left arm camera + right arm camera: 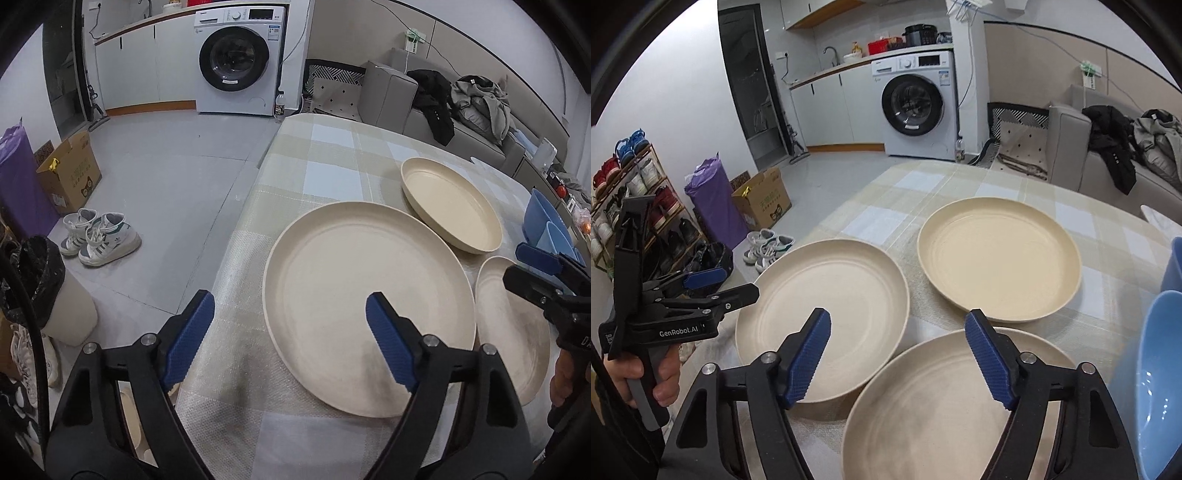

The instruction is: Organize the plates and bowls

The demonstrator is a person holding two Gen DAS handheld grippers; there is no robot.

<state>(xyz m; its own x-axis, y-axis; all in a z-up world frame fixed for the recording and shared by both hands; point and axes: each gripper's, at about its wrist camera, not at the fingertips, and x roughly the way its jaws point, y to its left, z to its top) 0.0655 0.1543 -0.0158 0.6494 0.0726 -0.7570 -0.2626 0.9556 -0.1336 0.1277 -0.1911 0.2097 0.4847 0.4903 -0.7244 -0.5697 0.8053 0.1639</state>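
Cream plates lie flat on the checked worktop (886,218), none stacked yet: one under my left gripper (290,341), one under my right gripper (897,360), a third further back; both grippers are spread with nothing between the pads, and blue bowls (1156,376) sit at the right edge; the near-left plate (369,295) lies close to the worktop's side, so a glancing pad could push it off; the rims look low and smooth, so a shallow bite on the near-right plate (945,417) may slip; the far plate (999,258) lies just beside both
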